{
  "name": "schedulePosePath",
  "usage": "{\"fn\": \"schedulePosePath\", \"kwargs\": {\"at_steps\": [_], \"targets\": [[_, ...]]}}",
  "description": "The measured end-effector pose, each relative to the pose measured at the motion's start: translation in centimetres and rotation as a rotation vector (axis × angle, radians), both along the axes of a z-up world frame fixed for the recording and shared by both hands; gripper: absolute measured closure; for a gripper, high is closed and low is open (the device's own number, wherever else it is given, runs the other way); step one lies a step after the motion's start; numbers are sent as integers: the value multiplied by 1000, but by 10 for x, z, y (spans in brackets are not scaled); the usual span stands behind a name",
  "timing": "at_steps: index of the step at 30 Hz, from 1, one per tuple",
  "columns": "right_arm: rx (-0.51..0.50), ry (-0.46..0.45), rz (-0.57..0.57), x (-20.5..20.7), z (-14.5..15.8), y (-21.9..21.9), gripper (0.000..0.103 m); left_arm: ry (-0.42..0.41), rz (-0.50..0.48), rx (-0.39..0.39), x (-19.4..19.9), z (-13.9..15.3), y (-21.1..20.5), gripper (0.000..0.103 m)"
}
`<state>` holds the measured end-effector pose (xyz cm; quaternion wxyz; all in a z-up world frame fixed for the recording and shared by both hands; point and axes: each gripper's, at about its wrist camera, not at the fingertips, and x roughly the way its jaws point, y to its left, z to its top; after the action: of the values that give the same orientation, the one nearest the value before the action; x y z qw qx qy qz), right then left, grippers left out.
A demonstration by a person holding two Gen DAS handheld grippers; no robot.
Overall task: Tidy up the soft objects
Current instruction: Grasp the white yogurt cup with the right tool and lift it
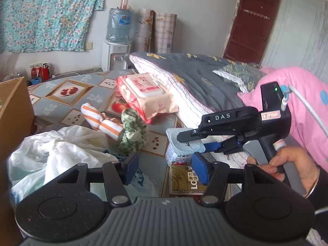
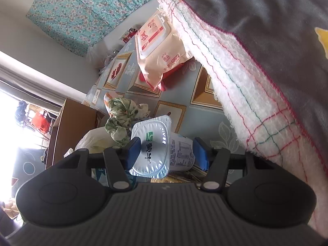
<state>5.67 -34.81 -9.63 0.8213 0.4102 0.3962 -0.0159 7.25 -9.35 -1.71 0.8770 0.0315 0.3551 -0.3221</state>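
Behind yogurt cup (image 1: pixel 180 151), wet-wipes pack (image 1: pixel 146 95) against folded quilt (image 1: pixel 196 82); left of cup, scrunchie (image 1: pixel 133 132), rolled towel (image 1: pixel 100 121), plastic bag (image 1: pixel 59 151).

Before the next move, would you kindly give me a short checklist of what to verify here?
1. Yogurt cup between the right gripper pads: ok.
2. Pads pressing firmly on the cup: cannot tell.
3. Foil lid sealed: ok.
4. Left gripper open, nothing between its fingers: ok.
5. Green scrunchie apart from the cup: ok in the left wrist view.
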Motion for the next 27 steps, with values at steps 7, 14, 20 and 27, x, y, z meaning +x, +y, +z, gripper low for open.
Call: {"fn": "schedulePosePath", "kwargs": {"at_steps": [7, 14, 20, 27], "targets": [[72, -37, -3, -12, 4, -13, 48, 20, -47, 55, 6, -17, -25, 36], [96, -50, -7, -15, 1, -17, 48, 48, -76, 96, 21, -37, -54, 32], [102, -69, -26, -14, -4, -16, 56, 60, -114, 127, 33, -52, -83, 32], [155, -98, -79, -18, -13, -20, 72, -5, -138, 216, 34, -65, -110, 33]]}}
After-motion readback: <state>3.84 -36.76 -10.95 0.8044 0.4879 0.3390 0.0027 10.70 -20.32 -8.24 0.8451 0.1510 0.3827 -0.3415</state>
